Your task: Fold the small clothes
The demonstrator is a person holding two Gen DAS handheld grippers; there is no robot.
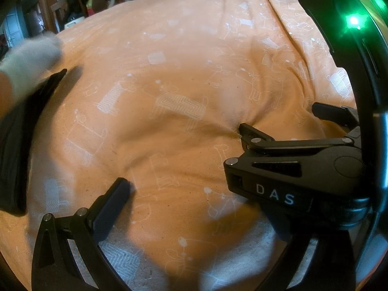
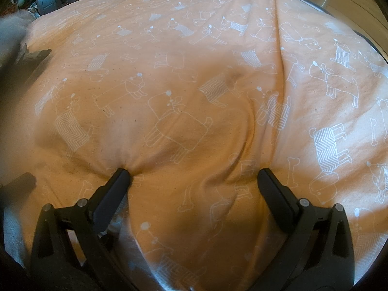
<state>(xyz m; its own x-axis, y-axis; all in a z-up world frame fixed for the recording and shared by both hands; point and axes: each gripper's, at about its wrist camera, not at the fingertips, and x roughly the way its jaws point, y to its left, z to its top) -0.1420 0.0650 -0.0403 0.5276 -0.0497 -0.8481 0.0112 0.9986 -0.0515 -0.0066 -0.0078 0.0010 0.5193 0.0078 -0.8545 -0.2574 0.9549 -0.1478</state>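
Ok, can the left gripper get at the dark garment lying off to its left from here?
Probably yes. The dark garment lies on the orange sheet just left of the open left gripper, with only bare sheet between them. The right gripper sits on the other side, out of the way.

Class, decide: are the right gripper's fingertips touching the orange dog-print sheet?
Touching. The right wrist view shows the right gripper open, its left fingertip pressed into the orange sheet, puckering it.

Left wrist view: a blurred pale item [image 1: 31, 58] and a dark cloth [image 1: 19, 145] run off the left edge, kind undeterminable. The right gripper [image 1: 276, 118] blocks the left gripper's [image 1: 194, 184] right finger. Right wrist view: left margin smeared.
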